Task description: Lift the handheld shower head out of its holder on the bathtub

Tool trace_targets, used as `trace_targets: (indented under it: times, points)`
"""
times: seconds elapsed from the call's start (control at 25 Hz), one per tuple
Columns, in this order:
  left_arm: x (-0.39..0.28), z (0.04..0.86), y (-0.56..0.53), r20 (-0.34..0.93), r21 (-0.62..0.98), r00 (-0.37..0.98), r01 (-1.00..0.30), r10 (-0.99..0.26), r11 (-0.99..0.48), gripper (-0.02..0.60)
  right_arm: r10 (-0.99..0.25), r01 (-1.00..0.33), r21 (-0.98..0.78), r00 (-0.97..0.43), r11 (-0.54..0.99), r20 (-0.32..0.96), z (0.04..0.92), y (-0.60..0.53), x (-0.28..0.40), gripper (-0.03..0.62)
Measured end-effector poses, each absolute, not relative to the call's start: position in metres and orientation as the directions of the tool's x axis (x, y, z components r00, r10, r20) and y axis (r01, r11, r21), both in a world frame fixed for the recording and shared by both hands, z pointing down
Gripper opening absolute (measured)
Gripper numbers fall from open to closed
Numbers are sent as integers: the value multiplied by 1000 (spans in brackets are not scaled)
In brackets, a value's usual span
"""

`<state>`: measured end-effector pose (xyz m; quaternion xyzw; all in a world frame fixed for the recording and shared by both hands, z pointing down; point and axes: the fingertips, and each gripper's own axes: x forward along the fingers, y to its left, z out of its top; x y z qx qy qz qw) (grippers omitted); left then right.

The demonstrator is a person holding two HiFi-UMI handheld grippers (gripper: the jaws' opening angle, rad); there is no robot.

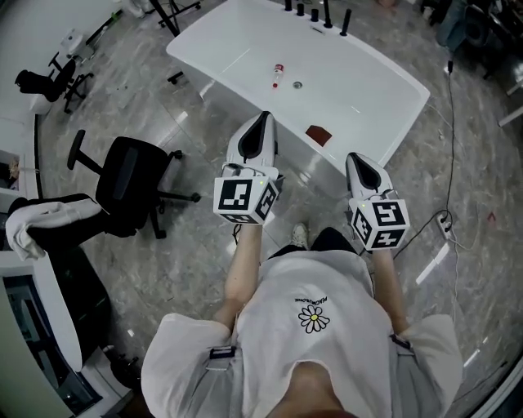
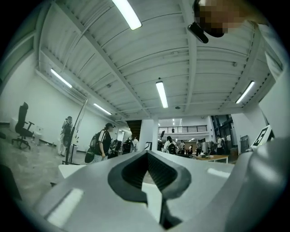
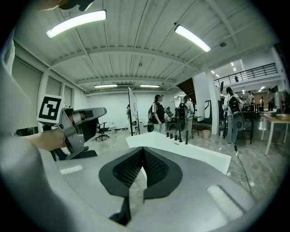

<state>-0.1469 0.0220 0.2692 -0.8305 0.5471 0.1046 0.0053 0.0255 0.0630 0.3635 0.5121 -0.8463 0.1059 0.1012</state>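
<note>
A white bathtub (image 1: 372, 90) stands ahead of me on the marble floor. A row of black fittings (image 1: 325, 15) rises from its far rim; which of them is the handheld shower head I cannot tell. The same fittings (image 3: 179, 135) show on the tub's rim (image 3: 195, 155) in the right gripper view. My left gripper (image 1: 263, 117) is held over the tub's near rim, jaws shut and empty. My right gripper (image 1: 355, 157) hangs just short of the tub, also shut on nothing. In their own views both the left gripper (image 2: 147, 154) and the right gripper (image 3: 143, 149) show their jaws closed together.
Inside the tub lie a small red-and-white bottle (image 1: 278, 73) and the drain (image 1: 297, 84); a dark red pad (image 1: 319, 135) sits on the near rim. A black office chair (image 1: 131, 180) stands to my left. A cable and power strip (image 1: 445, 222) lie at the right. People stand in the background.
</note>
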Motion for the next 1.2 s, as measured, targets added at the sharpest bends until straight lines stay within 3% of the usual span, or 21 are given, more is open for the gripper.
trace_targets:
  times: [0.24, 0.52, 0.84, 1.2]
  points:
    - [-154, 275, -15, -177, 132, 378, -906, -909, -403, 0, -860, -909, -50, -408, 414, 305, 367, 27, 36, 20]
    - [-162, 282, -82, -165, 126, 363, -914, -917, -385, 0, -897, -920, -33, -388, 390, 209, 342, -67, 37, 20]
    - [-136, 265, -225, -163, 42, 405, -908, -900, -416, 0, -922, -928, -11, -372, 373, 105, 314, -236, 58, 20]
    - [-121, 274, -382, -113, 66, 383, -918, -917, -391, 0, -922, -929, -49, -370, 367, 113, 313, -387, 80, 21]
